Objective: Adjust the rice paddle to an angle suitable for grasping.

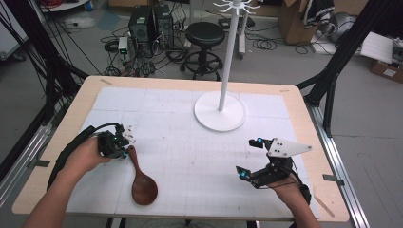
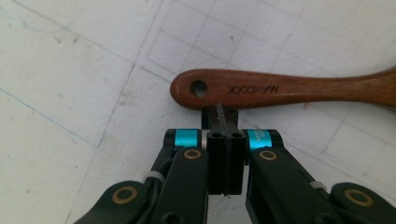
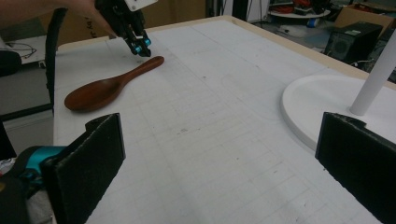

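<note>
Down on the white gridded mat (image 1: 166,109), a dark wooden rice spoon (image 1: 141,179) lies flat, bowl toward the person, handle end pierced and stamped "MAXCOOK". The left gripper (image 1: 126,147) has its jaws pressed together just beside that handle tip, gripping nothing; whether they touch the wood is unclear. The right gripper (image 1: 251,158), well apart, is spread wide and empty. Behind stands a white hook stand (image 1: 220,110), its top partly cropped.
</note>
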Action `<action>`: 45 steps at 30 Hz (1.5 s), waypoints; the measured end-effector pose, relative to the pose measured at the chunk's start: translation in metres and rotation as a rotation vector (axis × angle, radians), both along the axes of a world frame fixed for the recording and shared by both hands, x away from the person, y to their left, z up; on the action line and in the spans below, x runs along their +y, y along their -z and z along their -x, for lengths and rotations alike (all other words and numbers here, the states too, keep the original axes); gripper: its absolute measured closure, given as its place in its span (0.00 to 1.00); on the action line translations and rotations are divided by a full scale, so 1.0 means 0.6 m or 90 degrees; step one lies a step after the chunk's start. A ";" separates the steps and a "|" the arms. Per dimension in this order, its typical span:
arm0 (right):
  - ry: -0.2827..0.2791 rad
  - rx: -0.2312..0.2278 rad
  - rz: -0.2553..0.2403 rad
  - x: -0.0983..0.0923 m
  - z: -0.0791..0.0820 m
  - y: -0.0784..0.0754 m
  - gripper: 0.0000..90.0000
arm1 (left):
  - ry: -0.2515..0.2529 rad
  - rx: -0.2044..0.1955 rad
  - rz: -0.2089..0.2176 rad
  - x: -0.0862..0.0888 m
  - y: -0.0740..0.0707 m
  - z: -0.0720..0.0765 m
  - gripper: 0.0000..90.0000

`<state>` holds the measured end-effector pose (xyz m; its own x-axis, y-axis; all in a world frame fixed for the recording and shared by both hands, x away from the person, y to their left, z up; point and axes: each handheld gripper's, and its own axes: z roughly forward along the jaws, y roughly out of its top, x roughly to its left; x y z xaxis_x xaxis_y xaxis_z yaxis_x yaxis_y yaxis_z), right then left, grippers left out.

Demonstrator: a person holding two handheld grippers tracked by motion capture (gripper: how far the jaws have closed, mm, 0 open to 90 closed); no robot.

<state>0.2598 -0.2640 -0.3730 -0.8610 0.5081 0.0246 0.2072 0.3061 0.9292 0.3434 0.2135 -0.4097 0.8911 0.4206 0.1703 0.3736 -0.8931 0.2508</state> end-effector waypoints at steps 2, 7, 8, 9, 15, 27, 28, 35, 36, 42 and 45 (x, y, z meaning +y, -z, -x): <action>0.002 0.000 0.000 0.000 0.000 0.000 0.01 | -0.001 0.002 -0.009 -0.003 0.003 -0.001 1.00; 0.001 0.000 0.000 -0.001 -0.001 0.000 0.01 | 0.014 0.009 -0.016 -0.015 0.010 -0.003 1.00; 0.001 0.000 0.000 -0.001 -0.001 0.000 0.01 | 0.019 0.006 -0.016 -0.018 0.011 -0.003 1.00; 0.001 0.000 0.001 -0.001 -0.001 0.000 0.01 | 0.023 0.008 -0.019 -0.022 0.011 -0.004 1.00; 0.000 -0.002 0.000 0.000 -0.002 0.000 0.01 | 0.054 0.005 -0.024 -0.048 0.007 -0.006 1.00; -0.002 -0.002 -0.005 0.000 -0.001 -0.003 0.01 | 0.087 0.000 -0.045 -0.087 0.008 -0.015 1.00; -0.002 -0.002 -0.005 0.000 -0.001 -0.003 0.01 | 0.091 0.000 -0.045 -0.092 0.008 -0.016 1.00; -0.003 -0.005 -0.008 -0.001 0.000 -0.005 0.01 | 0.133 -0.002 -0.046 -0.138 0.006 -0.015 1.00; -0.003 -0.005 -0.008 -0.001 0.000 -0.005 0.01 | 0.138 -0.002 -0.046 -0.144 0.007 -0.014 1.00; -0.003 -0.005 -0.008 -0.002 0.001 -0.006 0.01 | 0.166 0.003 -0.048 -0.186 0.008 -0.008 1.00; -0.003 -0.005 -0.009 -0.002 0.001 -0.006 0.01 | 0.178 0.007 -0.047 -0.204 0.007 -0.004 1.00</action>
